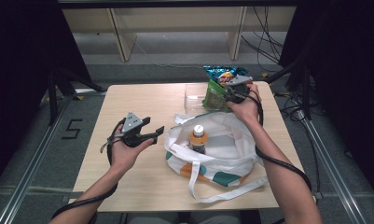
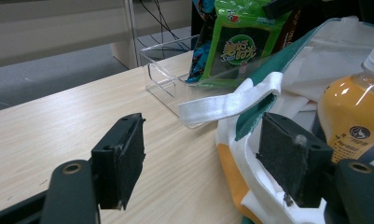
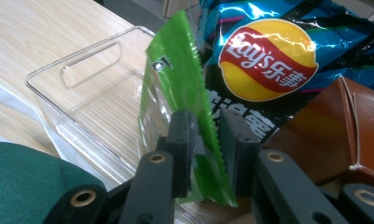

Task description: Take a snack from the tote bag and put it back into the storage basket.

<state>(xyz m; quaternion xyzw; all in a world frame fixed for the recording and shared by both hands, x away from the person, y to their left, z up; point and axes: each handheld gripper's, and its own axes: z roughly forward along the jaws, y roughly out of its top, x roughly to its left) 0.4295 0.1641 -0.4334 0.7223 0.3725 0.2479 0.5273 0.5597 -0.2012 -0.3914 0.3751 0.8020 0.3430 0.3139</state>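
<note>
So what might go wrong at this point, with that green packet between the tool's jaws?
1. The right tool has its jaws around the thin top edge of the green packet, with a gap on one side. The packet could slip out and drop.
2. The packet stands in the clear box against the chips bag. Pulling it could tip the bag over.
3. The tote bag sags around the juice bottle, so a packet lowered in may catch on the rim.

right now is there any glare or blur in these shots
High view: table lit, surroundings dark. Right gripper view: glare on the blue chip bag and clear bin; the near jaws look soft. Left gripper view: sharp, with a sheen on the bottle.
</note>
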